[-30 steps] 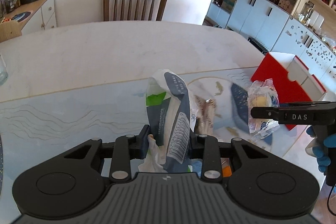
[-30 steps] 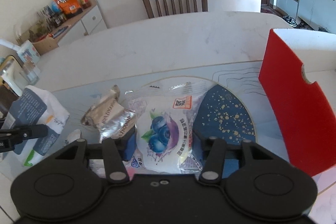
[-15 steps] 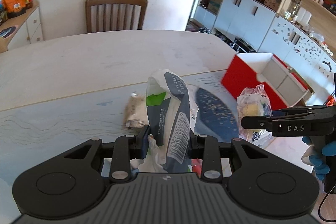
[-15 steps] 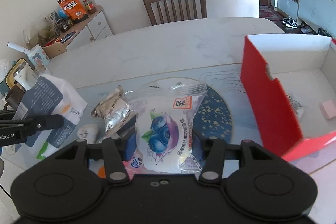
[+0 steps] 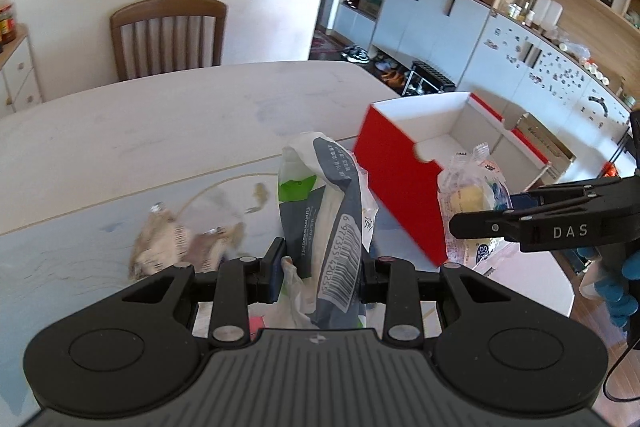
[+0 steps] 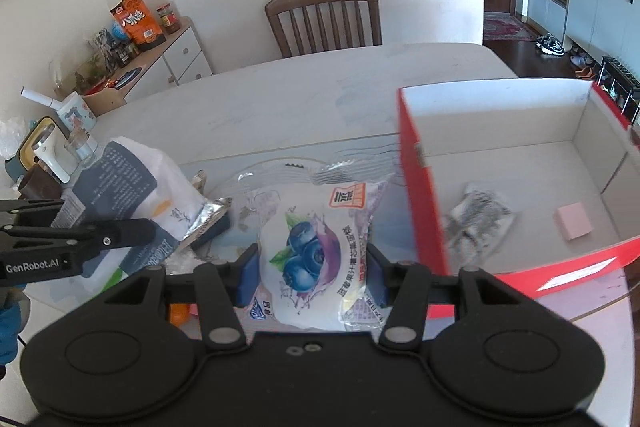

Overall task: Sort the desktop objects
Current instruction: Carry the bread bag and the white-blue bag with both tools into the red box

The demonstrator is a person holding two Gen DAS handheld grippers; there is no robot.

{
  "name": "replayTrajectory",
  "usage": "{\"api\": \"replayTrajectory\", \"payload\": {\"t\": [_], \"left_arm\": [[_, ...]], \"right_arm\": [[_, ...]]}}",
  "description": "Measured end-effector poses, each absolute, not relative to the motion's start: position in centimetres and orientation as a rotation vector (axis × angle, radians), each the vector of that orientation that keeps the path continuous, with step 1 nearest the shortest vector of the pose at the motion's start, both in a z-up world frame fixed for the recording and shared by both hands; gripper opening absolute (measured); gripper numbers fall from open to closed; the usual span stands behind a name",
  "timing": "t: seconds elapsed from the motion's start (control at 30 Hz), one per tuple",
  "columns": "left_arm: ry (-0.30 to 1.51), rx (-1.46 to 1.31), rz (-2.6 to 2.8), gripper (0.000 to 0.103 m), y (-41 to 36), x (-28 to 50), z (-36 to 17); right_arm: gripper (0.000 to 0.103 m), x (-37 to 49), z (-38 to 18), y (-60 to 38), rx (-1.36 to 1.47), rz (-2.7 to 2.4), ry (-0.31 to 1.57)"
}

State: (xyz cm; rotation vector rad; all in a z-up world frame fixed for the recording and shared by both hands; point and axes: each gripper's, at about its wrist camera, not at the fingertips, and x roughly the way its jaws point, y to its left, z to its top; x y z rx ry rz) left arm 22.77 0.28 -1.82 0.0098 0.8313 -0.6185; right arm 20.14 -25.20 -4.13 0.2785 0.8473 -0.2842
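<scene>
We are holding two packets above the table point(image 6: 320, 95), one in each claw, and the move ahead is turning on where the red box point(image 6: 420, 195) lies. Our right gripper point(image 6: 312, 269) is pinching a clear blueberry snack packet point(image 6: 312, 251) by its sides, the packet standing upright with its long axis running away from the claw. The box is sitting just beside that packet, to its right and slightly ahead, with its open top facing up, so we judge the right hand to be the nearer one. Our left gripper point(image 5: 320, 263) is pressed tight on a white and dark blue tissue pack point(image 5: 332, 219), also upright; from there the box lies ahead and to the right, beyond the right hand's packet. Counting things: there are two packets in our claws, one box, and inside the box one crinkled silver packet point(image 6: 476, 223) and one small pink block point(image 6: 572, 223). On the patterned mat point(image 5: 72, 251) at least one silver wrapper point(image 5: 172, 247) is lying loose; blur is keeping us from counting more.
</scene>
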Motion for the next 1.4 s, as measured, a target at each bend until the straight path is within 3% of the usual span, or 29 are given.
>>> {"api": "replayTrajectory", "payload": {"t": [0.93, 1.4], "left_arm": [[0.803, 0.156, -0.786, 0.032, -18.3, 24.4, 0.1], [0.873, 0.294, -0.818, 0.032, -26.4, 25.7, -2.5]], "right_arm": [[0.052, 16.2, -0.8, -39.6, 0.265, -0.325, 0.863], [0.052, 17.4, -3.2, -46.5, 0.307, -0.385, 0.932]]}}
